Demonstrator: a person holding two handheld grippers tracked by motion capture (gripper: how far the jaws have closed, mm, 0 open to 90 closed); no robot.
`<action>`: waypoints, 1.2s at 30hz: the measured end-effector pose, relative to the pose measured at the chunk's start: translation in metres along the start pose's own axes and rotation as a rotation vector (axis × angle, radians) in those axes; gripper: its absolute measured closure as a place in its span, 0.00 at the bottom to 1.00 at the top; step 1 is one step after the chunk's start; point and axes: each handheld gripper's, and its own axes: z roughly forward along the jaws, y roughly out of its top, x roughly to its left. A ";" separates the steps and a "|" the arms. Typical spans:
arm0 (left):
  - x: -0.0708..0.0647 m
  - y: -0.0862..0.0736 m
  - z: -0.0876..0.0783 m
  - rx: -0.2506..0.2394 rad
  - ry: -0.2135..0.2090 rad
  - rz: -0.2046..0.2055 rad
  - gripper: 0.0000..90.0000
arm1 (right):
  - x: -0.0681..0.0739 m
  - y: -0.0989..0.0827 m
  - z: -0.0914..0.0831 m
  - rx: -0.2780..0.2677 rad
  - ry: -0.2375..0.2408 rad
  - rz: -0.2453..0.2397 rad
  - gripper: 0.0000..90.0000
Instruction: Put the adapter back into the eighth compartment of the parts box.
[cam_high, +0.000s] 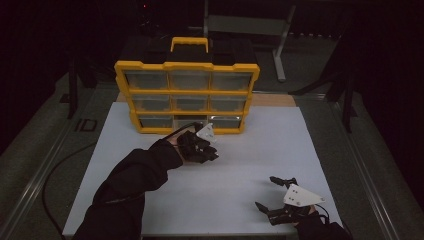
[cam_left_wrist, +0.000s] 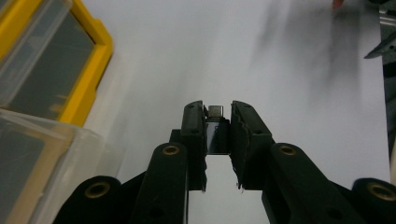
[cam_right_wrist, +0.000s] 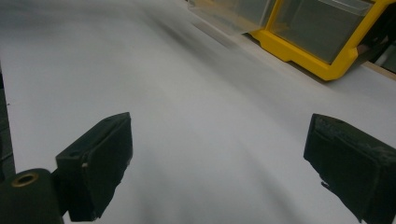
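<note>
Where the white flat desk (cam_high: 240, 165) meets a dark room, a yellow plastic drawer organiser (cam_high: 187, 95) stands; left tongs (cam_left_wrist: 218, 122) pinch a small black metal-tipped plug (cam_left_wrist: 216, 133), right tongs (cam_right_wrist: 219, 163) spread.

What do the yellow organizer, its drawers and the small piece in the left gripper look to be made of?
Organizer frame: likely molded plastic, opaque yellow with rounded edges.
Drawers: clear, slightly cloudy plastic; the dark inside shows through.
Small piece clamped in the left gripper: a silvery, probably metal tip on a dark glossy body; the body's material is unclear.
</note>
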 end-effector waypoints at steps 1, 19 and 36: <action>0.001 0.001 -0.001 -0.004 0.004 -0.001 0.84 | 0.000 0.000 0.000 0.001 0.001 0.002 0.09; 0.017 0.008 -0.024 -0.037 0.058 -0.028 0.84 | 0.000 0.000 0.000 0.002 0.001 0.001 0.09; 0.031 0.007 -0.036 -0.048 0.107 -0.068 0.84 | 0.000 0.000 0.000 0.001 0.001 0.001 0.09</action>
